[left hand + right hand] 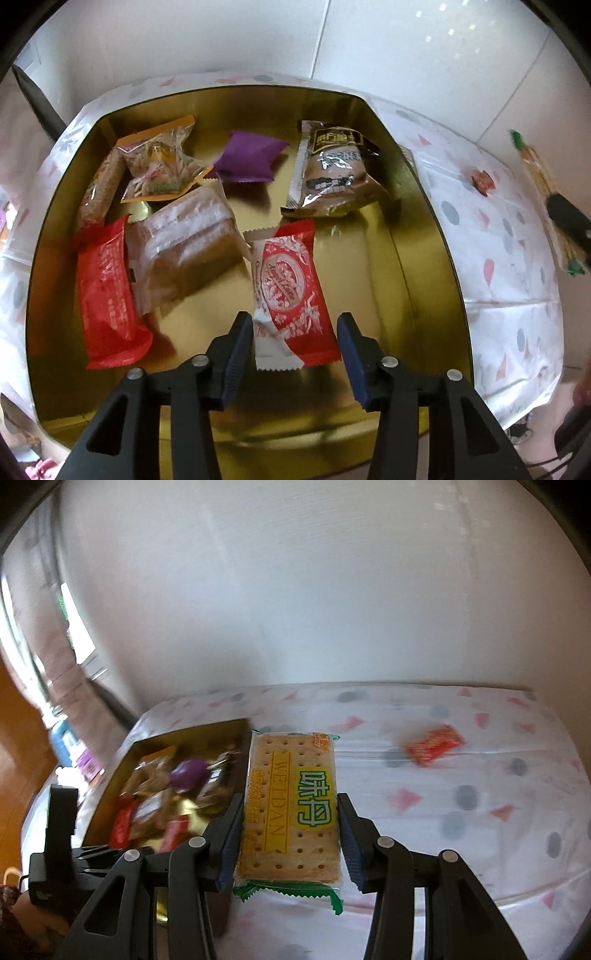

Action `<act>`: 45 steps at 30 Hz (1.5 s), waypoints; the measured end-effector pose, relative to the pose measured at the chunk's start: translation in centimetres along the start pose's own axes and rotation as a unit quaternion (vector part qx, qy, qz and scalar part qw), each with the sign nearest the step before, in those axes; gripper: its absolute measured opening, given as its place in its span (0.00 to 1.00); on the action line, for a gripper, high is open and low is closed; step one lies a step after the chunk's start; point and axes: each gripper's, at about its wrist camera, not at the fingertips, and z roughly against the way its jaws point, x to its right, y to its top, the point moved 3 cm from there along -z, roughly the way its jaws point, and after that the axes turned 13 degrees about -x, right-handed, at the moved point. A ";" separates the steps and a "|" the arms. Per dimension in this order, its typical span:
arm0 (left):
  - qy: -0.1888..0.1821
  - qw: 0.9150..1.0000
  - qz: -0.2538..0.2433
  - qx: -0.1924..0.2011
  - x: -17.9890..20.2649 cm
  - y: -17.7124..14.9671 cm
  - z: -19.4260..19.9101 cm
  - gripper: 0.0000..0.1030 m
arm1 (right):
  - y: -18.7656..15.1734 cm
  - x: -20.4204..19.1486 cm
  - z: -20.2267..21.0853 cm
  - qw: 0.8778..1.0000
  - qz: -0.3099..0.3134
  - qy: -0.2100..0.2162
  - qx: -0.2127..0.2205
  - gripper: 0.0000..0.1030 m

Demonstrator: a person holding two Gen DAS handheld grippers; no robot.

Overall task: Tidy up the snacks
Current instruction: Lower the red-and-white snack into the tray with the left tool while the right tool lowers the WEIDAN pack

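The left tool [295,350] stood wide apart over the gold tin [424,266], its fingers [236,354] flanking the near end of a red-and-white packet [291,295]; the left finger sat just beside the wrapper, the right one apart from it, and whether either one touched could not be told. The packet lay in the tin's near middle.

The right tool [290,830] was closed to the width of a cracker pack [291,805] with green crimped ends, its fingers against the pack's long sides. The pack sat just right of the tin, though whether it rested on the counter [480,812] or hung above could not be told.

Seven packets showed in the tin: the red-and-white one, one plain red [107,295] at the near left, one clear biscuit pack [184,243] mid-left, one orange-edged [162,162] and one long narrow pack [101,184] at the far left, one purple [251,158] at the far middle, one brown [332,170] at the far right.

Outside the tin, well to its right, one small red sweet [434,744] lay on the counter.
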 end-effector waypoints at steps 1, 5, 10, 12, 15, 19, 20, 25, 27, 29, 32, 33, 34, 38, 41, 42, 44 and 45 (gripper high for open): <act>0.002 1.000 -0.001 0.001 0.0 -0.2 0.1 0.47 | 0.0 -0.6 -0.3 1.000 0.008 0.005 -0.005 0.47; 0.012 1.000 0.001 -0.003 -0.5 -0.7 0.5 0.50 | -0.1 -3.3 -1.5 0.999 0.037 0.026 -0.025 0.47; 0.021 1.000 0.013 0.013 -1.5 -1.1 1.9 0.52 | -0.5 -6.2 -3.1 0.995 0.071 0.041 -0.049 0.47; 0.026 0.999 0.018 0.018 -2.2 -1.3 2.5 0.52 | -0.6 -7.0 -3.8 0.994 0.079 0.042 -0.061 0.47; 0.032 0.999 0.021 0.022 -2.7 -1.4 2.9 0.53 | -1.0 -7.5 -4.1 0.993 0.081 0.042 -0.073 0.47; 0.037 0.998 0.034 0.025 -3.7 -1.6 3.5 0.57 | -1.3 -8.2 -4.9 0.992 0.081 0.043 -0.087 0.47; 0.037 0.998 0.038 0.026 -3.6 -1.4 3.4 0.58 | -1.4 -8.4 -5.0 0.992 0.082 0.042 -0.090 0.47; 0.040 0.997 0.052 0.035 -4.2 -1.4 4.1 0.59 | -1.9 -8.8 -6.2 0.991 0.078 0.032 -0.107 0.47; 0.040 0.997 0.053 0.037 -4.3 -1.3 4.1 0.59 | -1.9 -9.0 -6.5 0.990 0.079 0.030 -0.112 0.47; 0.040 0.997 0.053 0.038 -4.4 -1.2 4.2 0.59 | -2.0 -9.1 -6.8 0.990 0.080 0.025 -0.115 0.47; 0.041 0.997 0.052 0.037 -4.4 -1.2 4.2 0.59 | -2.0 -9.3 -7.4 0.990 0.080 0.016 -0.119 0.47; 0.041 0.997 0.053 0.037 -4.4 -1.2 4.2 0.59 | -2.1 -9.3 -7.5 0.989 0.080 0.008 -0.121 0.47; 0.041 0.997 0.054 0.038 -4.5 -1.1 4.2 0.59 | -2.2 -9.3 -7.7 0.989 0.081 0.007 -0.121 0.47; 0.042 0.997 0.057 0.038 -4.6 -0.9 4.2 0.59 | -2.3 -9.3 -7.7 0.989 0.085 0.007 -0.123 0.47; 0.041 0.997 0.059 0.036 -4.5 -0.8 4.1 0.59 | -2.4 -9.2 -7.5 0.989 0.084 0.014 -0.123 0.48; 0.042 0.997 0.060 0.036 -4.5 -0.8 4.0 0.59 | -2.5 -9.2 -7.4 0.989 0.083 0.018 -0.122 0.48; 0.041 0.997 0.060 0.034 -4.5 -0.7 3.9 0.59 | -2.5 -9.2 -7.3 0.989 0.082 0.023 -0.121 0.50; 0.040 0.997 0.061 0.034 -4.5 -0.7 3.9 0.59 | -2.6 -9.2 -7.1 0.989 0.082 0.027 -0.119 0.52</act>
